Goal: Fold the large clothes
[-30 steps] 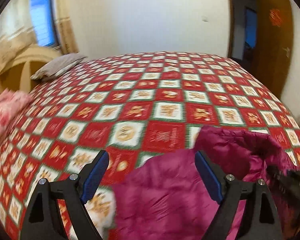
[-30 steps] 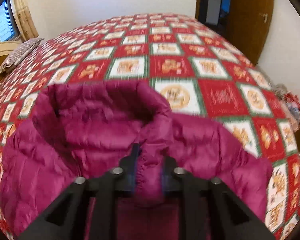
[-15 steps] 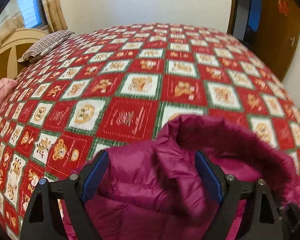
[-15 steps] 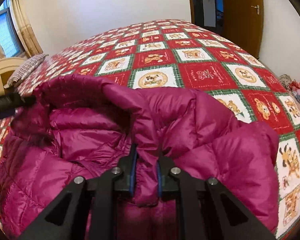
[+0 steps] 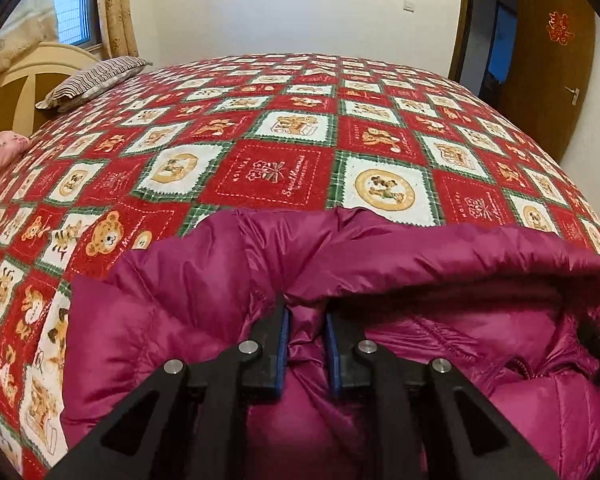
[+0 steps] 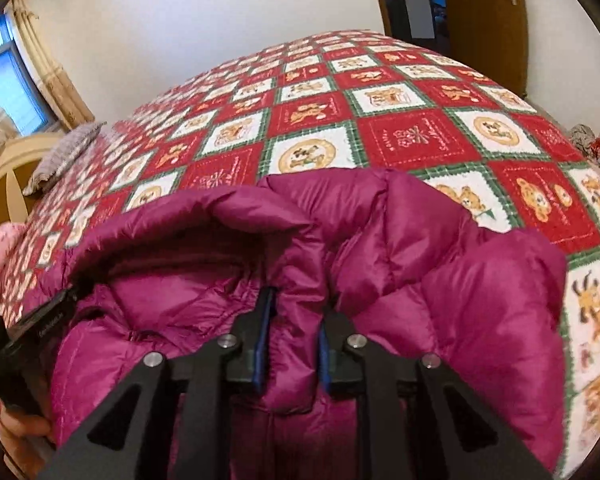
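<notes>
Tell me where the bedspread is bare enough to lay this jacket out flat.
The widest bare stretch of bedspread runs from the jacket's collar to the far wall, bordered by the striped pillow on one side and the door side on the other. The near edge is crowded: the jacket bunches there around both claws.

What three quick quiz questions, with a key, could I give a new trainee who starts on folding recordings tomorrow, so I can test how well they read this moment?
1. True or false: the left gripper has jacket fabric between its fingers.
2. What is the magenta down jacket lying on? A) bare wooden floor B) red checked bedspread C) glass table
3. Which thing lies at the far left corner of the bed, by the headboard?

Key
1. True; its jaws are closing on a fold beside the collar.
2. B, the bedspread with bear squares.
3. A striped pillow.

The right gripper also has a fold between its fingers, its jaws opening.
</notes>
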{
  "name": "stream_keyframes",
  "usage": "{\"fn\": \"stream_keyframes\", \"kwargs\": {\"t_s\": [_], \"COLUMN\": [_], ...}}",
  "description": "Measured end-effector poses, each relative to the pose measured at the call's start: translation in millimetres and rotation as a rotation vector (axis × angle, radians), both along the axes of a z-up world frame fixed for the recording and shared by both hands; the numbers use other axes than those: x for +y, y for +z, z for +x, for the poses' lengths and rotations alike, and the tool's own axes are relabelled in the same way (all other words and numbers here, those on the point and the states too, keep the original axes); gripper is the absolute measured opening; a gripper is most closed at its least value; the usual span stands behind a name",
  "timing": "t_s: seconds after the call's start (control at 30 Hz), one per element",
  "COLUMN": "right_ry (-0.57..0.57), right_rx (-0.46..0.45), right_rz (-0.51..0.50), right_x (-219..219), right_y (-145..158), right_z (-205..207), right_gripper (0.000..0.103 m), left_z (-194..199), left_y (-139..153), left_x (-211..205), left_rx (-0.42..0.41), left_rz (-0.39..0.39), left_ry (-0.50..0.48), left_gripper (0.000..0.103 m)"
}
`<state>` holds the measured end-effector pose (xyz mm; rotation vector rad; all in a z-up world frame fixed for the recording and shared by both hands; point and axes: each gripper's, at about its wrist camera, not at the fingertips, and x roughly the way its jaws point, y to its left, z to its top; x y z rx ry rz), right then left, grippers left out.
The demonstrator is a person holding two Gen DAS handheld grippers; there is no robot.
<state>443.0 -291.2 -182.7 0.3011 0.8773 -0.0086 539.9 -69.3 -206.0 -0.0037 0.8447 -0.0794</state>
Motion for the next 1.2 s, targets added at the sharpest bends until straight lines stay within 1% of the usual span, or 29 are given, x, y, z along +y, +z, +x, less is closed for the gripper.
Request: {"fn": "stream_keyframes", "kwargs": {"t_s": [0.07,0.17,0.2,0.27,0.33,0.4,0.43,0.47,0.53,0.6,0.63,0.67,0.73,0.83,0.87,0.9,0.93,1.0,1.07,1.17,1.2], "right_ry": [-0.015,-0.102,-0.119,-0.121,-0.125,-0.125,-0.116,-0.111,-0.079,-0.063,-0.047,-0.037,-0.021,-0.015,-0.013,-0.007,-0.005,-0.007,-0.008,-0.007,-0.007], "right_rx": [-0.015,-0.111,-0.134,-0.156,-0.154,-0.109,-0.067,-0.028,0.088,0.116,0.091,0.060,0.017,0.003,0.003,-0.002,-0.006,-0.014,-0.017,-0.019,-0.019], "right_rz": [-0.037,-0.096,-0.097,-0.095,-0.102,-0.080,-0.083,-0.086,-0.069,-0.099,-0.125,-0.149,-0.187,-0.213,-0.222,-0.227,-0.234,-0.233,-0.234,-0.236,-0.238], "right_x": [-1,-5,-5,2,11,20,24,27,35,37,38,40,40,42,43,45,47,47,47,47,47], "right_y": [14,48,61,79,89,83,73,62,29,7,1,0,-4,-6,-5,-5,-6,-5,-6,-6,-6], "right_z": [-13,-34,-34,-19,6,40,56,64,71,60,52,45,36,32,33,34,33,34,35,35,35], "right_gripper": [0.043,0.046,0.046,0.046,0.046,0.046,0.046,0.046,0.044,0.041,0.039,0.039,0.039,0.039,0.039,0.039,0.040,0.040,0.040,0.040,0.040], "left_z": [0,0,0,-1,-1,-1,0,0,0,0,0,0,-2,-13,-18,-26,-31,-39,-34,-22,-16], "left_y": [0,0,0,0,0,0,-1,-1,-1,-1,0,0,3,14,19,28,35,58,79,105,110], "left_x": [1,1,0,-1,-2,-2,-2,-2,-2,-1,-1,0,7,24,27,30,31,27,15,-7,-16], "left_rx": [-0.004,-0.011,-0.014,-0.018,-0.020,-0.019,-0.017,-0.016,-0.015,-0.013,-0.012,-0.011,-0.003,0.004,-0.002,-0.019,-0.041,-0.118,-0.159,-0.206,-0.217], "left_rz": [-0.005,-0.008,-0.002,0.011,0.019,0.018,0.015,0.014,0.009,0.001,-0.005,-0.014,-0.071,-0.142,-0.148,-0.148,-0.140,-0.106,-0.091,-0.084,-0.075], "left_ry": [0.000,0.001,0.001,0.002,0.002,0.001,0.000,-0.002,-0.004,-0.006,-0.009,-0.013,-0.028,-0.043,-0.044,-0.049,-0.047,-0.023,-0.044,-0.070,-0.073], "left_gripper": [0.018,0.018,0.018,0.018,0.018,0.018,0.018,0.018,0.018,0.018,0.019,0.020,0.021,0.022,0.026,0.033,0.037,0.048,0.054,0.058,0.063]}}
